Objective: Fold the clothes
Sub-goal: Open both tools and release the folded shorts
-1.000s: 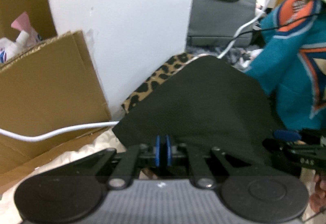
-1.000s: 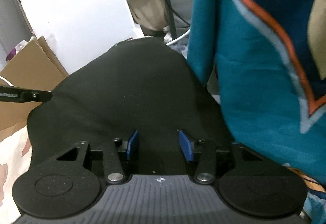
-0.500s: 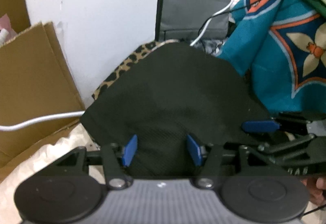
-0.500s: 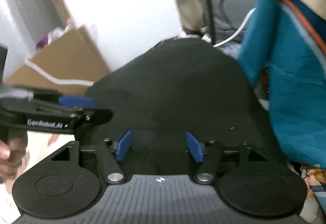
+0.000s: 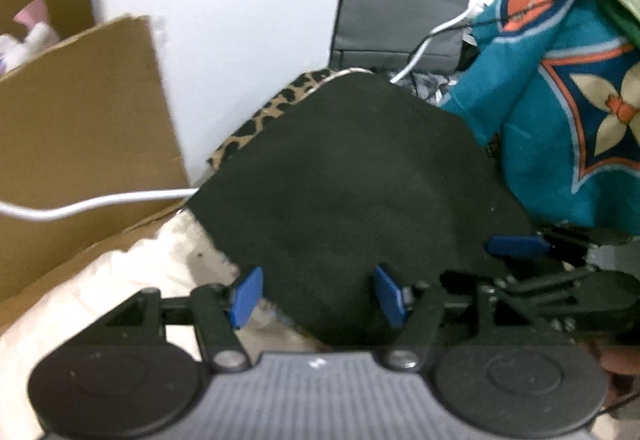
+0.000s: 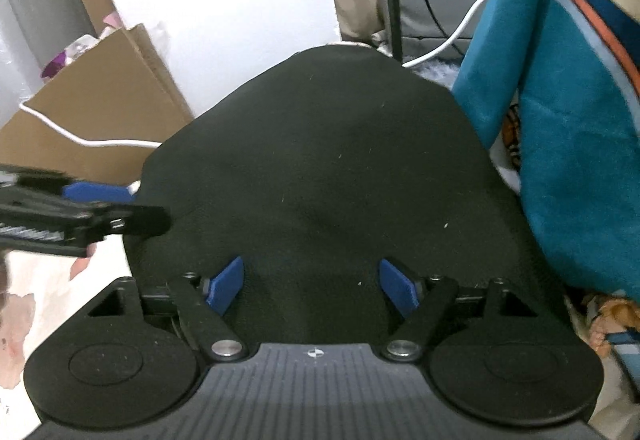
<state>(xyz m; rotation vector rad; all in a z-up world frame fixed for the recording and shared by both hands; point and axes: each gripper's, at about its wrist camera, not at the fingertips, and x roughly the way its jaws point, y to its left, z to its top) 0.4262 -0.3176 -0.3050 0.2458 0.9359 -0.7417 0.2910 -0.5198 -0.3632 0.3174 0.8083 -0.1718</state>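
A black garment lies flat and folded on a cream cover; it also shows in the right wrist view. My left gripper is open, its blue pads either side of the garment's near left corner, holding nothing. My right gripper is open over the garment's near edge, empty. The right gripper also shows at the right of the left wrist view. The left gripper shows at the left of the right wrist view.
A teal patterned blanket hangs at the right, also in the right wrist view. A cardboard box and a white cable are at the left. A leopard-print cloth lies under the garment. A grey bag stands behind.
My left gripper was shut on the garment's edge a second ago and has opened and let it go. The right gripper has opened wider. Both drew back slightly.
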